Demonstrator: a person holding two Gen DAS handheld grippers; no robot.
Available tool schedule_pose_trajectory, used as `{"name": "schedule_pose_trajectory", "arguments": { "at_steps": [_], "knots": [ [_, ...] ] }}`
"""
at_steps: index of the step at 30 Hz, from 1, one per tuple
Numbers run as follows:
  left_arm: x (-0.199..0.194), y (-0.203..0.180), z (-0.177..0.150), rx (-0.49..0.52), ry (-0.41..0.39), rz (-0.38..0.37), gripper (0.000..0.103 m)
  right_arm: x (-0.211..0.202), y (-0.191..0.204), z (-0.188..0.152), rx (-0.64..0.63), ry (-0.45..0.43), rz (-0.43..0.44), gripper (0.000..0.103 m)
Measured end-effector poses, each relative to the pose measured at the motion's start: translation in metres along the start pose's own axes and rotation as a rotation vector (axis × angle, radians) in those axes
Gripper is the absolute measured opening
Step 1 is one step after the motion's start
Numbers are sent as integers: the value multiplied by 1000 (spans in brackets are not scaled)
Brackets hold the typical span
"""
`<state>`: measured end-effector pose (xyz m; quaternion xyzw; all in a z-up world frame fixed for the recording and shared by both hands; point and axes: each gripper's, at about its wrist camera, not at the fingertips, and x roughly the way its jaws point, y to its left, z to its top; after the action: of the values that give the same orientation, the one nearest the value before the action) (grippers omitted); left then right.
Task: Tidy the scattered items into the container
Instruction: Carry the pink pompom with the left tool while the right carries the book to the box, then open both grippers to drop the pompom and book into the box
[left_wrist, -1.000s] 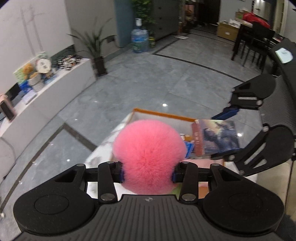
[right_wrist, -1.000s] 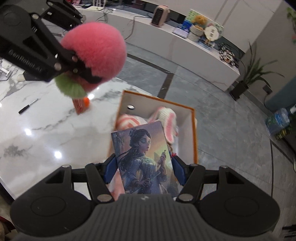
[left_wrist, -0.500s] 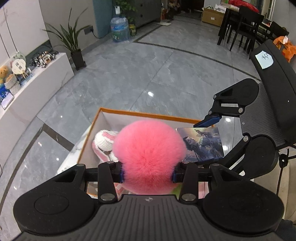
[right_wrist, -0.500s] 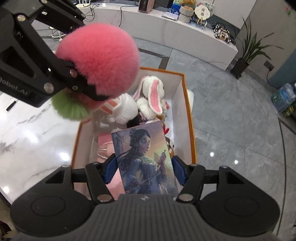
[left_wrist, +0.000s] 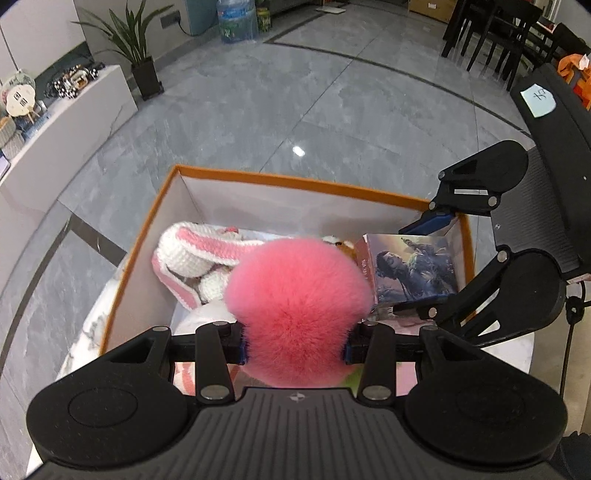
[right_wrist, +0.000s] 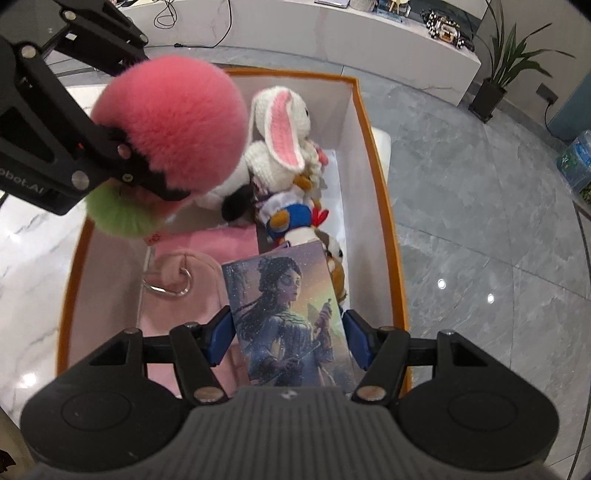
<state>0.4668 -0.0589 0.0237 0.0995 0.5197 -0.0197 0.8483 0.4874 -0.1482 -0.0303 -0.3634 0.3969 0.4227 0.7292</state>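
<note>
Left fingers (left_wrist: 243, 341) pinch pink pompom (left_wrist: 297, 310) — right (over box (right_wrist: 376, 206)) pinch card box (right_wrist: 291, 317).

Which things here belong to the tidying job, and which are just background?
Job: pink pompom in left gripper; picture box in right gripper; orange-rimmed container; knitted rabbit inside.
Background: potted plant, water bottle, dark chairs.

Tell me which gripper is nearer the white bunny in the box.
Left. The left gripper, shut on the pink pompom, hangs right beside the bunny. The right gripper, holding the picture box, is over the box's opposite end.
</note>
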Motion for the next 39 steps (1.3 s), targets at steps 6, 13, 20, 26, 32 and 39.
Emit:
{"name": "schedule_pose_trajectory", "arguments": {
  "at_steps": [6,13,20,26,32,39],
  "knots": [
    [17,-7,2,5,25,-16,49,13,-4,-9,15,17,14,64],
    [26,-7,-4,-28,52,-23,52,12,-2,-8,5,14,16,60],
    [24,-6,-3,-64,53,-29,59,18,-9,-5,10,15,11,60],
    [17,-1,-3,-69,40,-27,59,15,-12,-7,23,5,6,61],
    [14,3,-4,-64,44,-22,59,11,-12,-7,23,6,-1,61],
    [6,0,-4,-36,38,-24,59,2,-8,-5,14,1,-10,61]
  ]
}}
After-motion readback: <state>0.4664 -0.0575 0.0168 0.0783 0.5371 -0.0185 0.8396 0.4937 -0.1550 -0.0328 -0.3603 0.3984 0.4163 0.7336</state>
